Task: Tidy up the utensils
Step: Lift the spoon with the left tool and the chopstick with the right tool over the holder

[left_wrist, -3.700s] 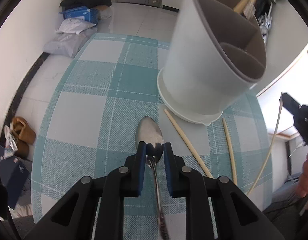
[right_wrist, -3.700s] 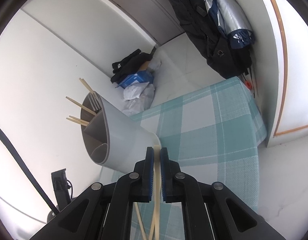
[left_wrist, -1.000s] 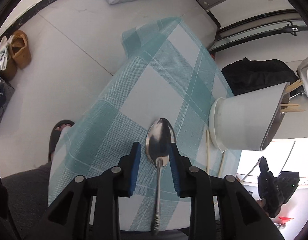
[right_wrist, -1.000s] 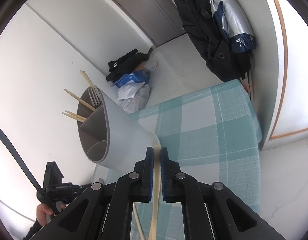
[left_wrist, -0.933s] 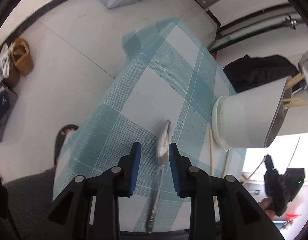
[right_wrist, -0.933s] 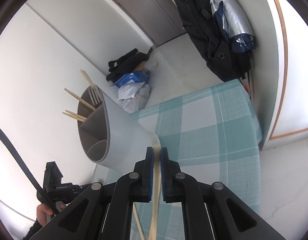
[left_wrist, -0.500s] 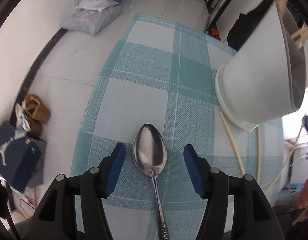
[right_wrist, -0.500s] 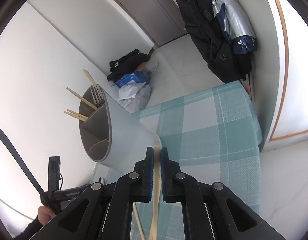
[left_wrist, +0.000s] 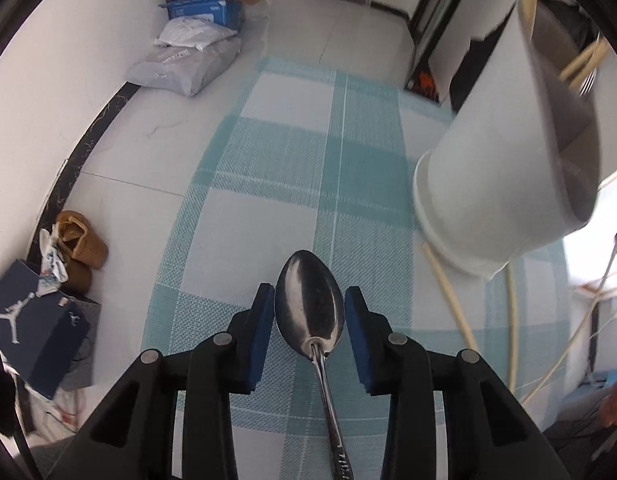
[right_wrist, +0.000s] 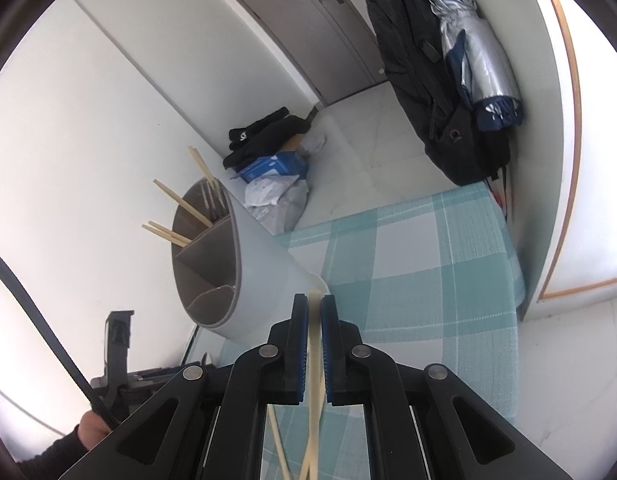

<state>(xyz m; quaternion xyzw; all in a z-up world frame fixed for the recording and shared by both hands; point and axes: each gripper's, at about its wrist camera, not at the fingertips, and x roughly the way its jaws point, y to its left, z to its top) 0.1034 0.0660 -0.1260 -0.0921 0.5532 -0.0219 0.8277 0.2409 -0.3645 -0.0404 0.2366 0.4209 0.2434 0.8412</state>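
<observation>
**Spoon between the left pads, chopstick pinched on the right**

In the left wrist view the left tool (left_wrist: 309, 312) points steeply down at the desk (left_wrist: 268, 216), which wears a teal-and-white checked cloth. A metal spoon (left_wrist: 309, 312) sits between the blue pads, bowl toward twelve o'clock and handle running to six o'clock. The jaws are closing, with the bowl between them; the pads sit right at the bowl's edges, but real pressure cannot be told.

At about two o'clock from the spoon stands the white utensil holder (left_wrist: 492, 184), its grey rim and dividers facing right, with chopstick ends and fork tines poking from the compartment nearest the upper edge of the view. Two loose chopsticks (left_wrist: 448, 292) lie on the cloth at about three o'clock from the spoon, just below the holder's base.

In the right wrist view the right tool (right_wrist: 314, 320) is pressed together on a pale chopstick (right_wrist: 314, 360), which runs from six o'clock up between the pads; its tip shows just past them, near the base of the utensil holder (right_wrist: 260, 280) at about eleven o'clock. Another chopstick (right_wrist: 278, 440) crosses beneath it on the cloth. At eight o'clock a hand (right_wrist: 90, 434) grips the other device.
</observation>
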